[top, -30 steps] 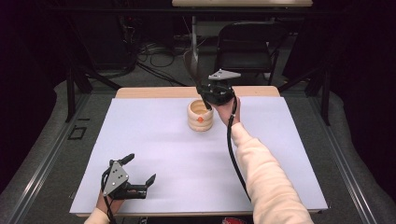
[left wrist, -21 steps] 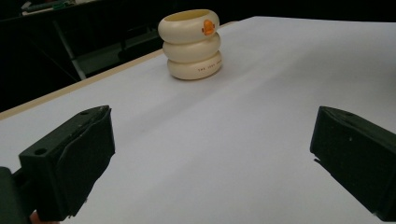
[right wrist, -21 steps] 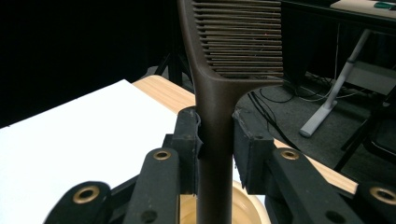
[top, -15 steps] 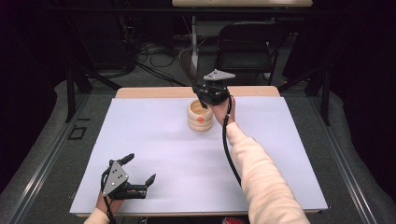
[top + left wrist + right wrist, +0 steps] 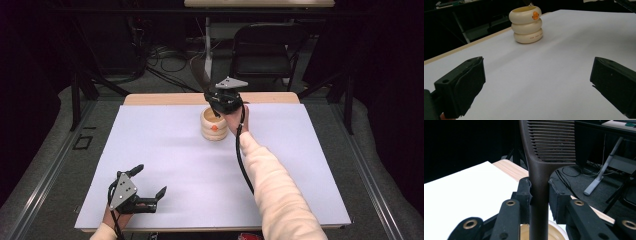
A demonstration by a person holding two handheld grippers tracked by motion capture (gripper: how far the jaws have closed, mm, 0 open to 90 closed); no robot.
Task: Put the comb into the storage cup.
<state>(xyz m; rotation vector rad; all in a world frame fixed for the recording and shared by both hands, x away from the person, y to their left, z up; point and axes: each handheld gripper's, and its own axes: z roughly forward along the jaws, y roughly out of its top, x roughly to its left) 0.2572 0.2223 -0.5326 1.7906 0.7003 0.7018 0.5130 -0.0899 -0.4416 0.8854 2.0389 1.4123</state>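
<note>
We're mid-transfer with the comb [image 5: 549,147]: the right gripper [image 5: 540,200] is clamped on its dark handle, teeth end up and tilted away toward the far edge of the table [image 5: 150,99], handle end down over the mouth of the cream holder [image 5: 214,126]. In the right gripper view the handle runs straight down between the pads and its lower end sits over the holder's rim [image 5: 559,230]; we can't tell from here whether the tip is inside the opening or just above it, nor whether it touches the wall. The holder, a stack of three rounded rings with an orange mark [image 5: 535,15] on the top one, stands upright on the white sheet near the middle of the far edge, just short of the bare wood strip. The left gripper [image 5: 145,191] is parked at the near-left corner, jaws spread wide, nothing between them, well apart from the holder. Our read: either seating the comb in the holder or pulling it out, and the frames don't say which. If seating, next move calls for a straight vertical drop with the handle centred in the mouth, then let go only once the tip is bottomed. The holder looks light and unsecured, so any sideways drag on the rim could tip or slide it. The left gripper could brace it if needed.
</note>
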